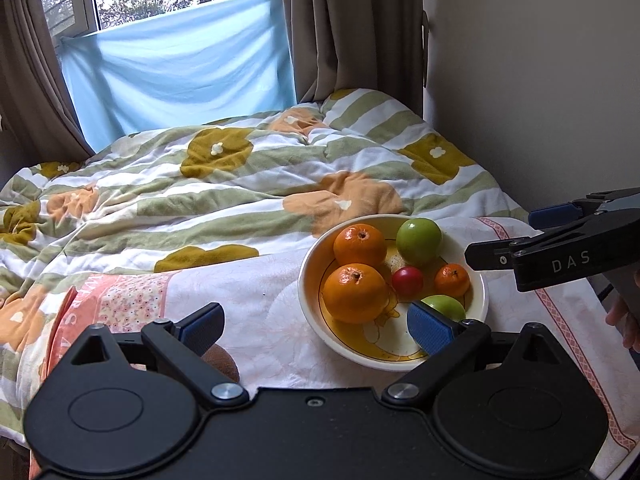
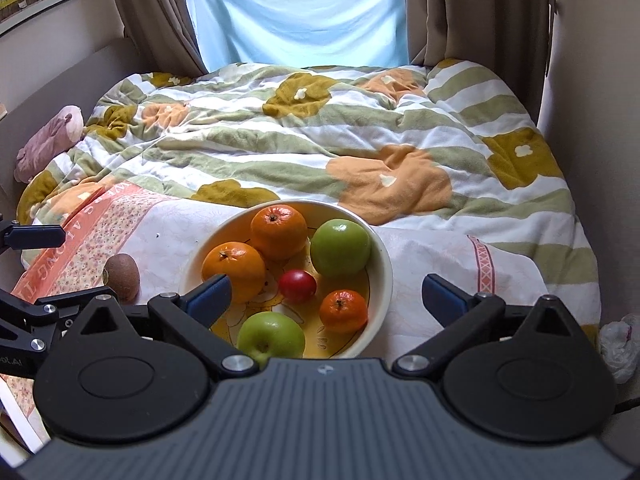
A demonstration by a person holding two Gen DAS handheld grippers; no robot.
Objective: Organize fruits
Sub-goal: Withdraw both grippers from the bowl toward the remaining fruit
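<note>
A cream bowl (image 1: 306, 280) (image 2: 382, 276) sits on the bed's white cloth. It holds two large oranges (image 1: 354, 292) (image 2: 234, 266), two green apples (image 1: 418, 240) (image 2: 340, 248), a small red fruit (image 1: 407, 281) (image 2: 297, 285) and a small mandarin (image 1: 452, 279) (image 2: 343, 311). A brown kiwi (image 2: 122, 276) lies on the cloth left of the bowl; it also shows under my left gripper's left finger (image 1: 222, 364). My left gripper (image 1: 316, 330) is open and empty, its right pad over the bowl's near rim. My right gripper (image 2: 326, 298) is open and empty above the bowl's near side. It also shows from the side (image 1: 500, 236).
A floral striped duvet (image 1: 224, 184) (image 2: 320, 132) covers the bed behind the bowl. A wall (image 1: 540, 80) runs close along the right. Curtains and a blue sheet (image 2: 300, 12) hang at the far end. A pink soft toy (image 2: 50, 140) lies at the bed's left edge. A white bag (image 2: 620, 344) sits low right.
</note>
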